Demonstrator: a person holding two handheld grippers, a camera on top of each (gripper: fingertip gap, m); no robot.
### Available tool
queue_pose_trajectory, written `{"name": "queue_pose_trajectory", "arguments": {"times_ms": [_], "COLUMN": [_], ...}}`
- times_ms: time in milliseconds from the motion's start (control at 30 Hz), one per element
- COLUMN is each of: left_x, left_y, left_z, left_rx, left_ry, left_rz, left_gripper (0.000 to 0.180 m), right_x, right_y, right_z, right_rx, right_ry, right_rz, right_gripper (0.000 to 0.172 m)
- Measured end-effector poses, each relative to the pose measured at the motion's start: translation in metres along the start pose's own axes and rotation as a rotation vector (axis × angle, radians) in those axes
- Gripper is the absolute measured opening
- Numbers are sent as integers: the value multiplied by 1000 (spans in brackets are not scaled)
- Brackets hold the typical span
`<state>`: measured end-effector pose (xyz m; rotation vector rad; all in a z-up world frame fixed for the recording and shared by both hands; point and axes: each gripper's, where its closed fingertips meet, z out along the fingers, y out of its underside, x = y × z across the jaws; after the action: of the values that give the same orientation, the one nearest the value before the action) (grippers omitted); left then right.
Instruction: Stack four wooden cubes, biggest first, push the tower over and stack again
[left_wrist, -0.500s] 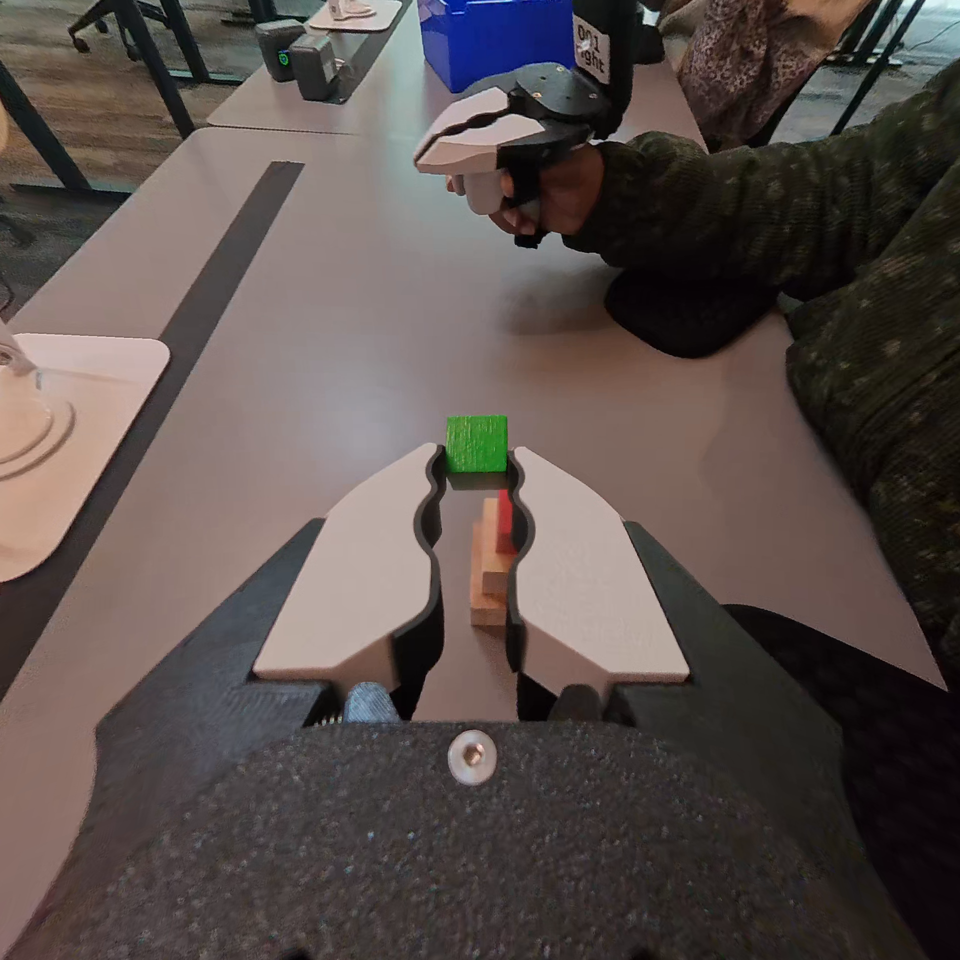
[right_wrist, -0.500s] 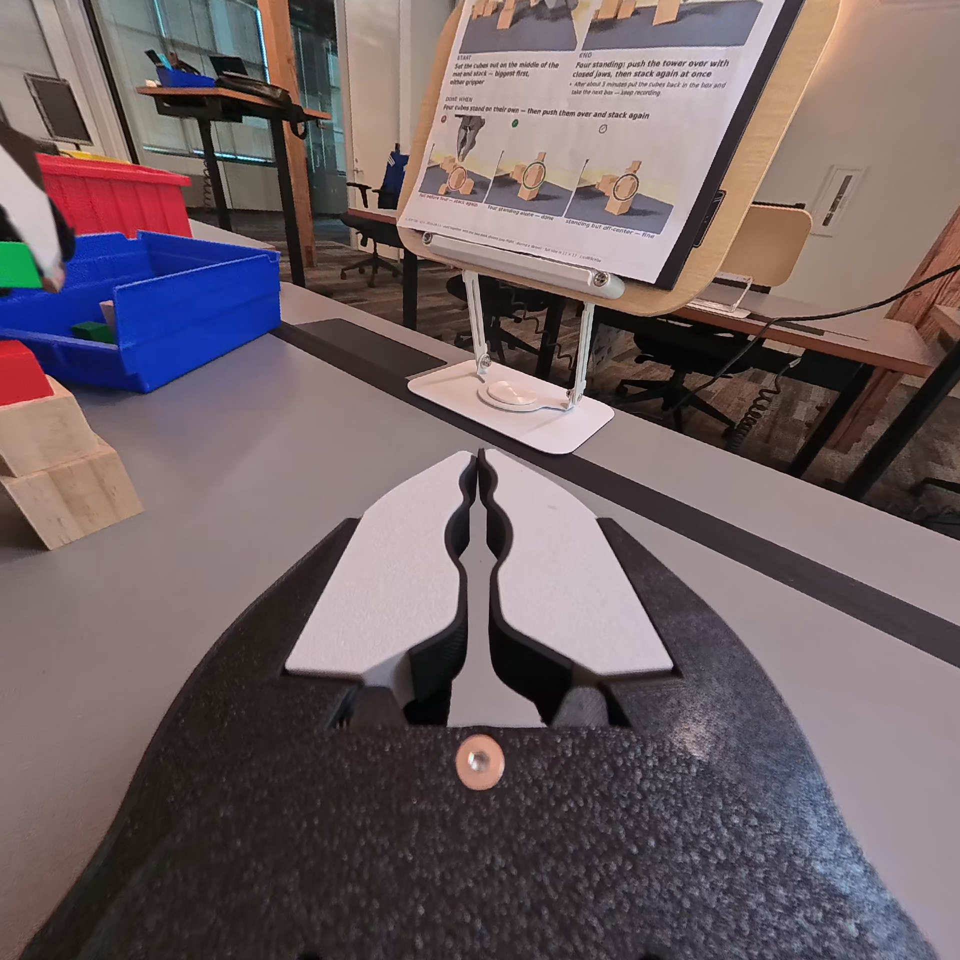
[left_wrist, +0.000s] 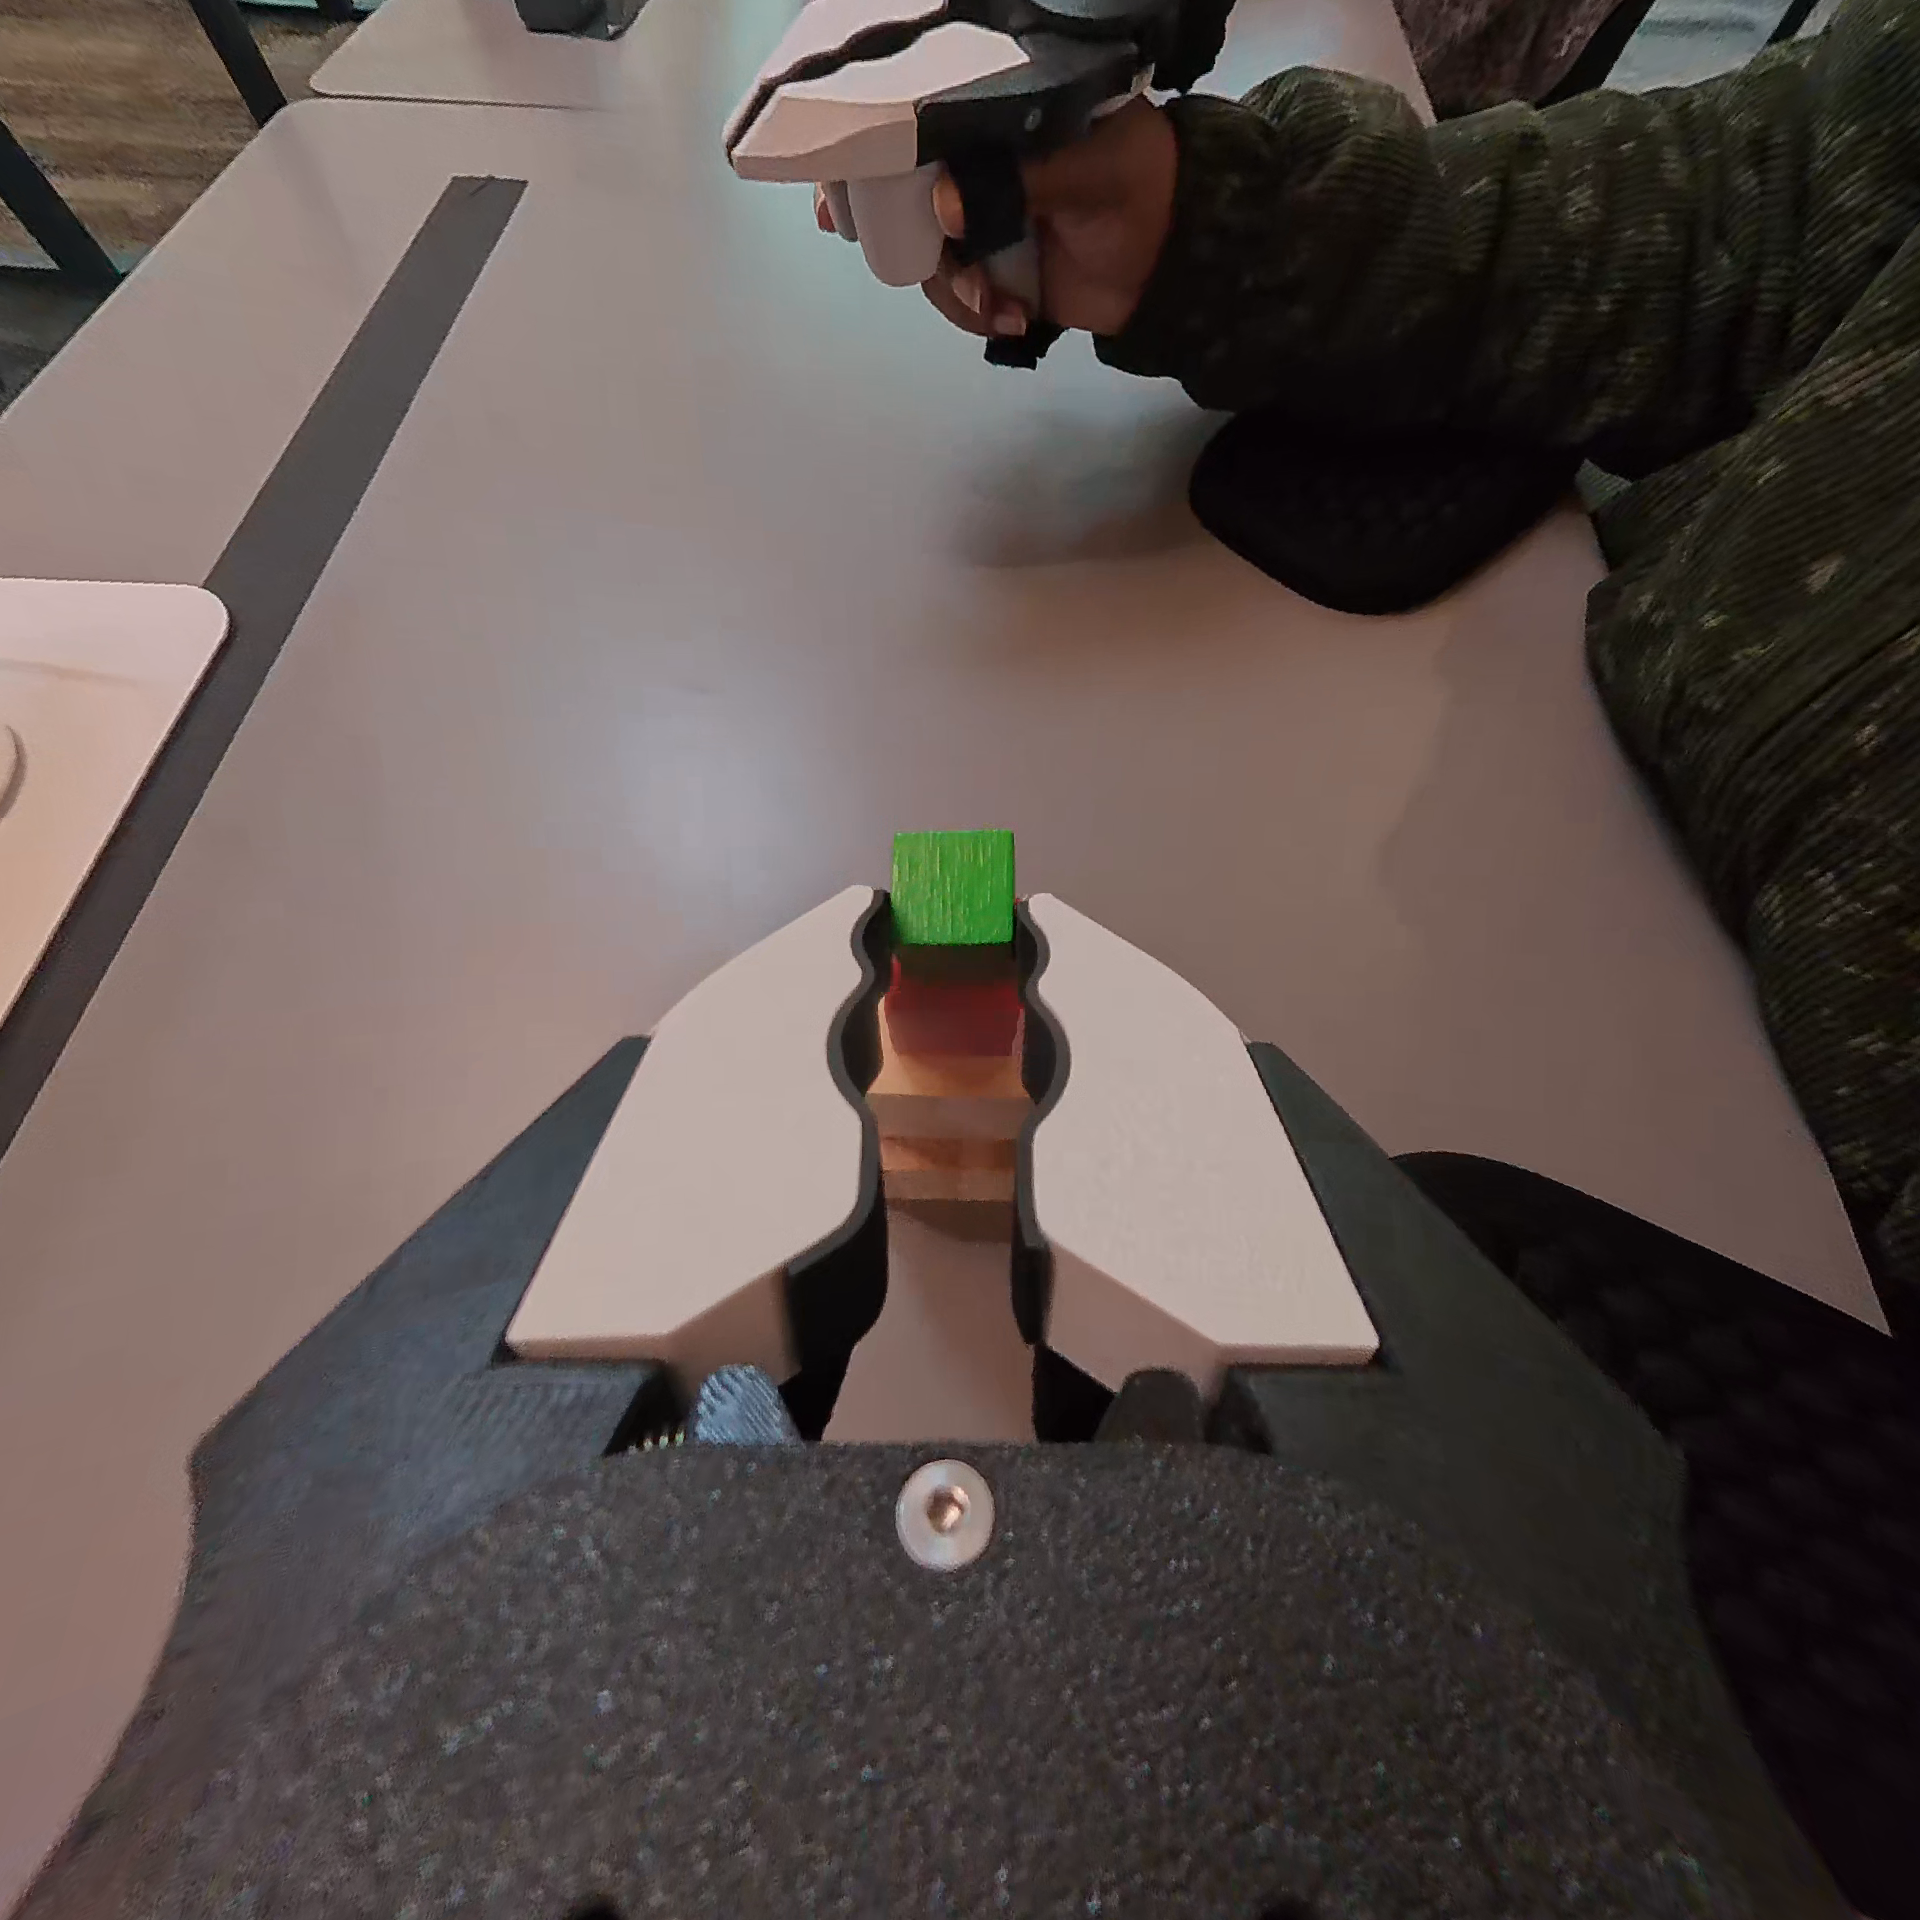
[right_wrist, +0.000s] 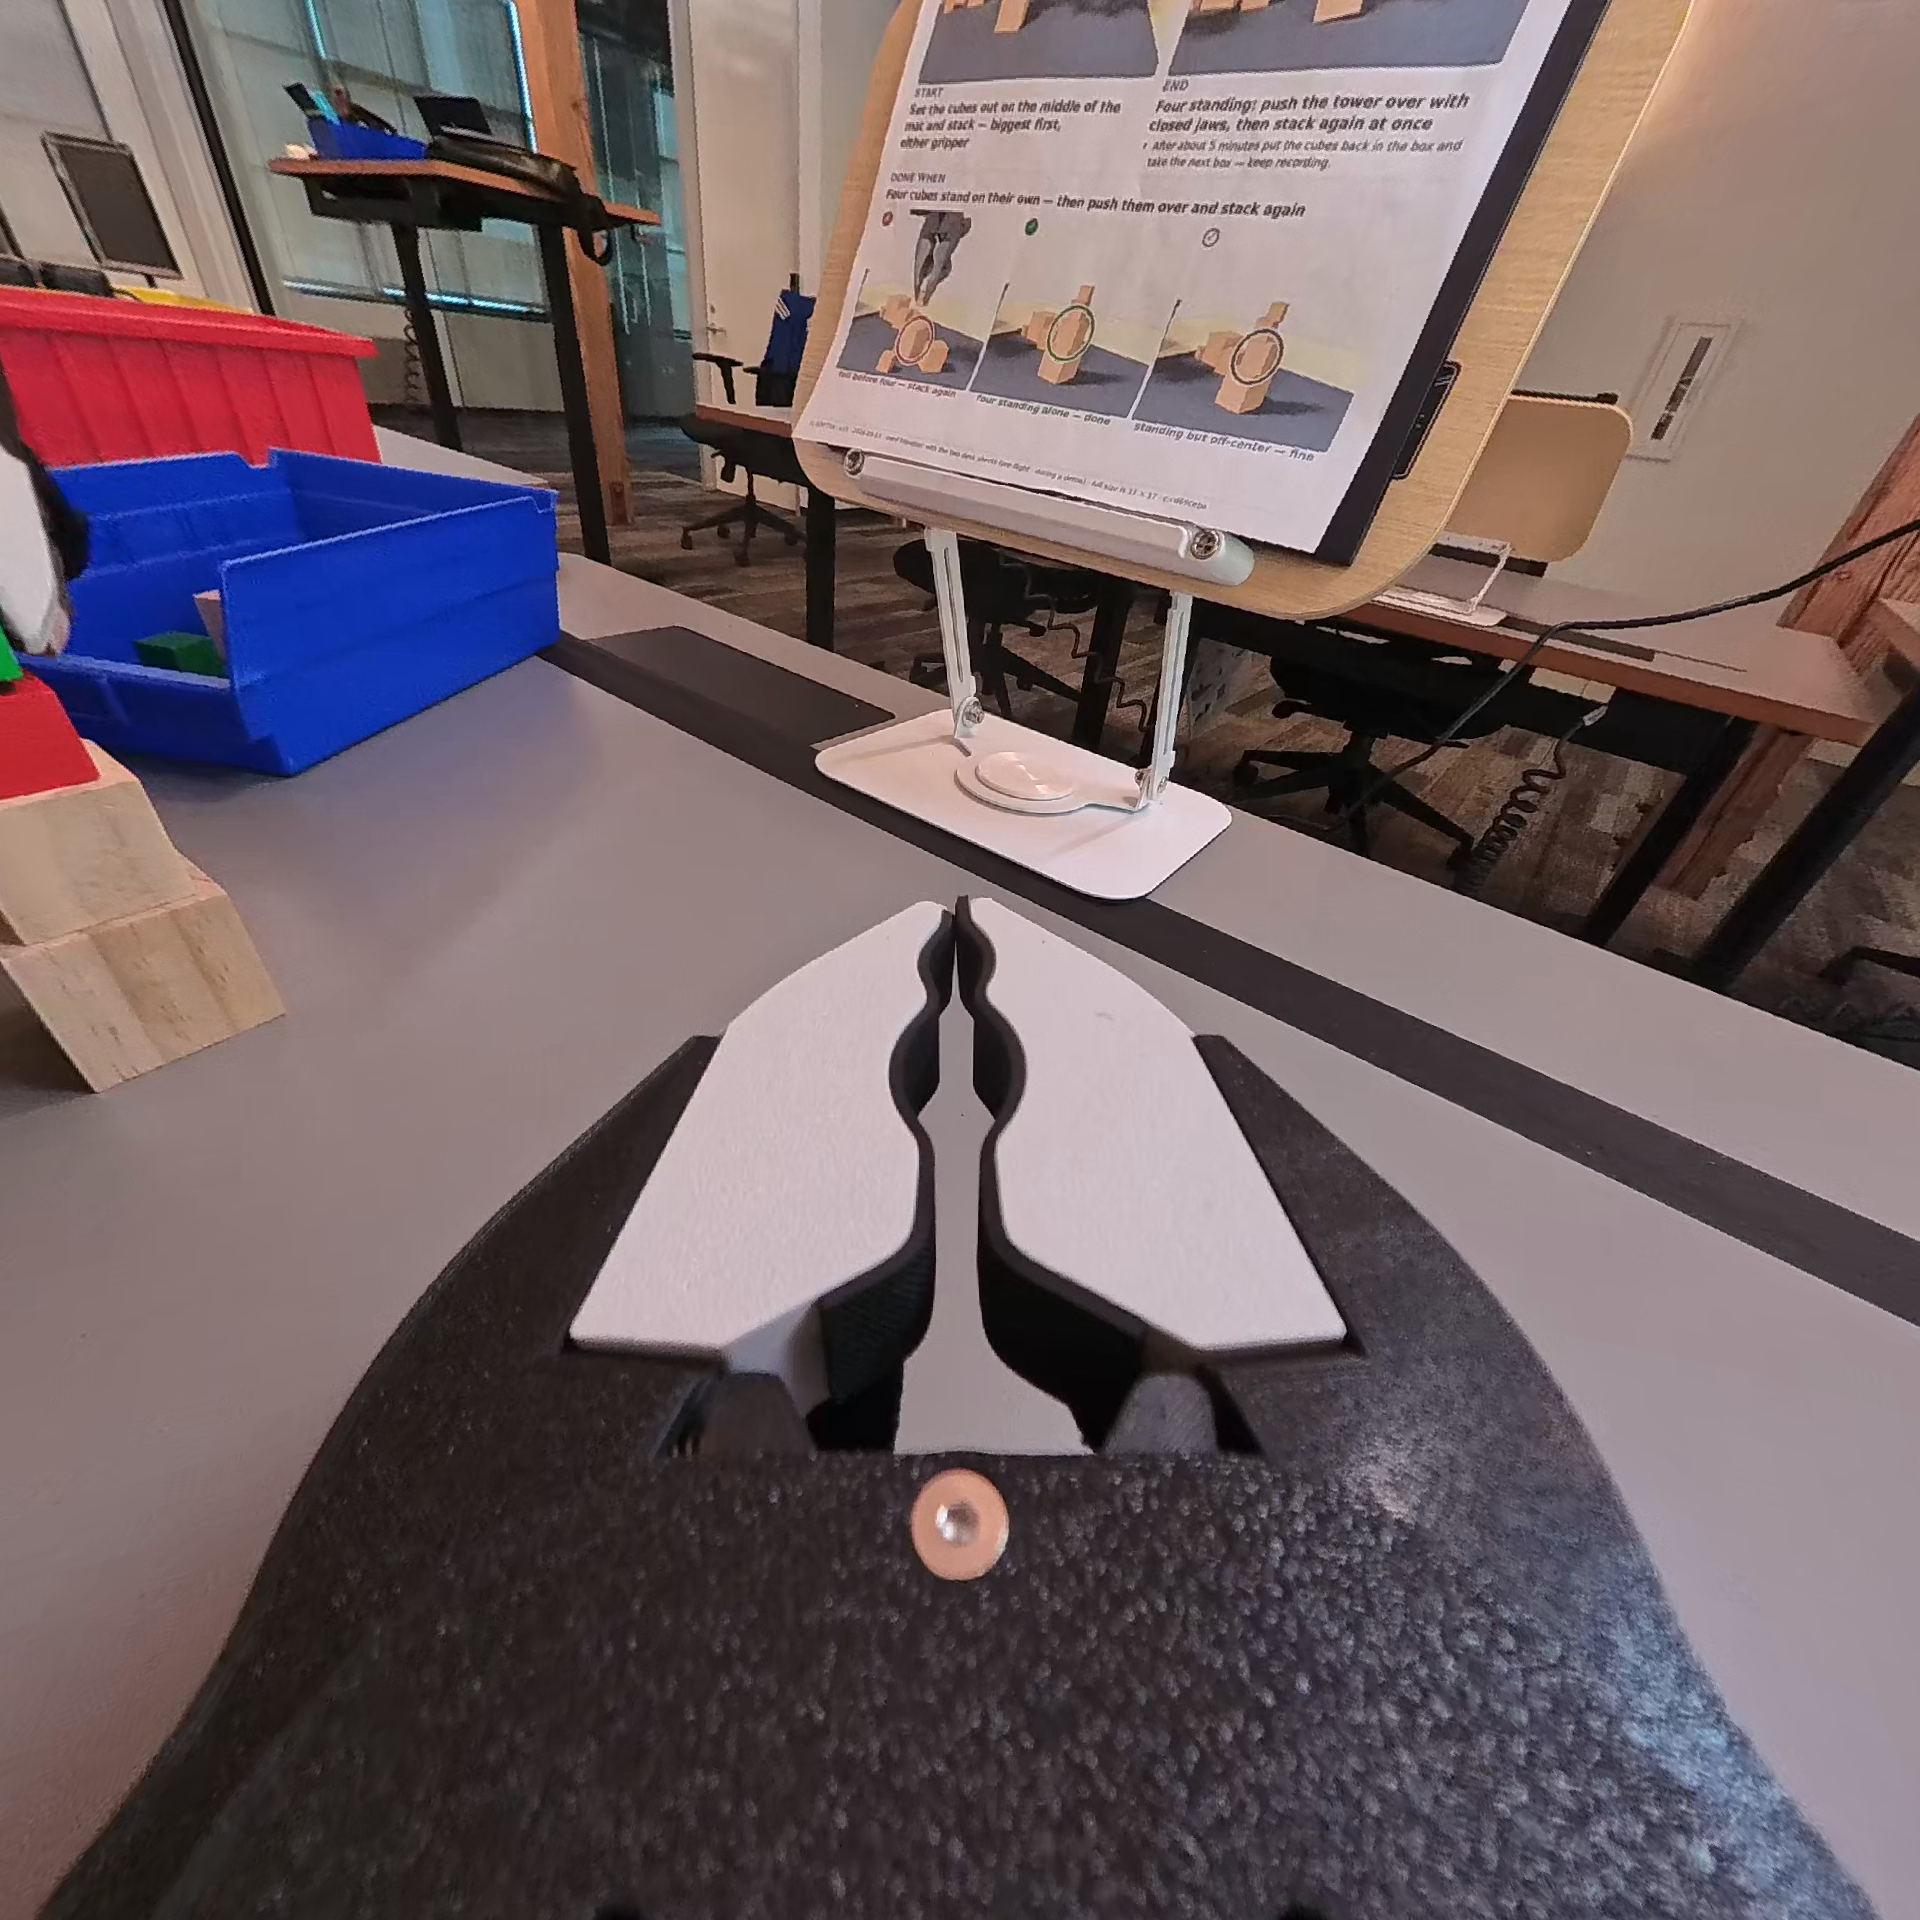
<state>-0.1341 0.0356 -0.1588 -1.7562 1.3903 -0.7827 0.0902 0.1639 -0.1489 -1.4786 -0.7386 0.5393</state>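
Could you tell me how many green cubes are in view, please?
2: one green cube gripped by the left gripper above the stack; another in the blue bin. More may be hidden.

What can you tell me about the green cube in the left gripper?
The green cube is small and painted, wood grain showing through. It sits level at the tips of the left gripper, both white fingers closed against its sides. It is directly above a red block topping two pale wooden blocks.
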Motion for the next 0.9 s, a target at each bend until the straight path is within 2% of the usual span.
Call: {"name": "queue_pose_trajectory", "arguments": {"times_ms": [500, 900], "left_x": [0, -1], "left_y": [6, 4], "left_z": [2, 1], "left_rx": [-93, -95], "left_ry": [-6, 18], "left_rz": [53, 68], "left_gripper": [25, 22], "right_x": [-1, -1], "right_y": [3, 4], "right_z": [1, 2], "right_rx": [-11, -16], "right_ry": [-3, -7], "right_rz": [1, 2], "right_gripper": [0, 0]}}
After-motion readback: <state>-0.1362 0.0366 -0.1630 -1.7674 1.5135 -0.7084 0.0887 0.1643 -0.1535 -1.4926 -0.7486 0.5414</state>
